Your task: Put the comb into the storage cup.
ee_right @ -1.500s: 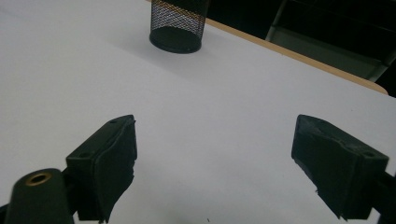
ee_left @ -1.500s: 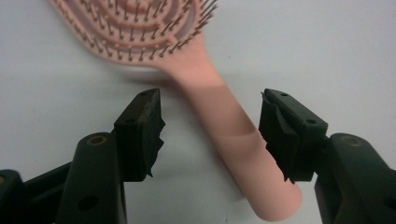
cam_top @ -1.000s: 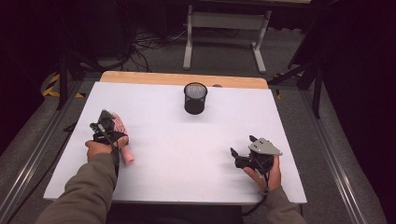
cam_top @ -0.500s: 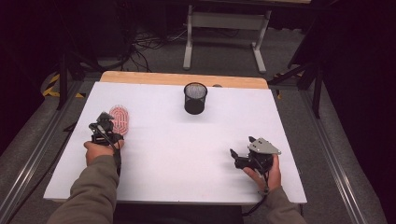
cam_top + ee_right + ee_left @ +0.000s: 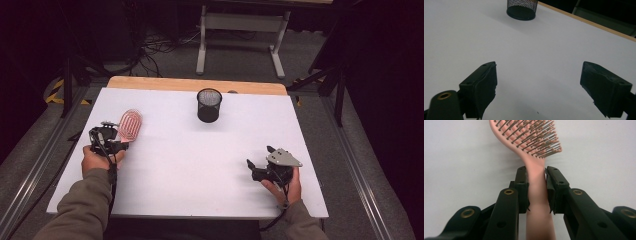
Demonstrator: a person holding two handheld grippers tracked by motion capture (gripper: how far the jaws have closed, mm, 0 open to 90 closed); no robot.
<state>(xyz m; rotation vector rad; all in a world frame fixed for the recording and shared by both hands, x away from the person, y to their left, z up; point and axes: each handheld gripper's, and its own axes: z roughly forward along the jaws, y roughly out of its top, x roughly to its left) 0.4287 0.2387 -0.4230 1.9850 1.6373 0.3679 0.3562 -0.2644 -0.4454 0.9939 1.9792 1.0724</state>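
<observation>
Near the tabletop's [image 5: 200, 200] left edge, our left gripper [image 5: 537, 176] is clamped on the pink plastic bristled hairbrush's [image 5: 534, 157] handle, right gripper [image 5: 539, 85] wide apart and idle, so we'd better grip firmly, wrist level.

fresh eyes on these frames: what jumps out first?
The pink hairbrush at the table's left: the left tool is shut on its handle, bristles facing the high camera. Next, the black mesh cup standing alone near the far edge of the white table. The right tool sits open near the right front corner, holding nothing.
</observation>
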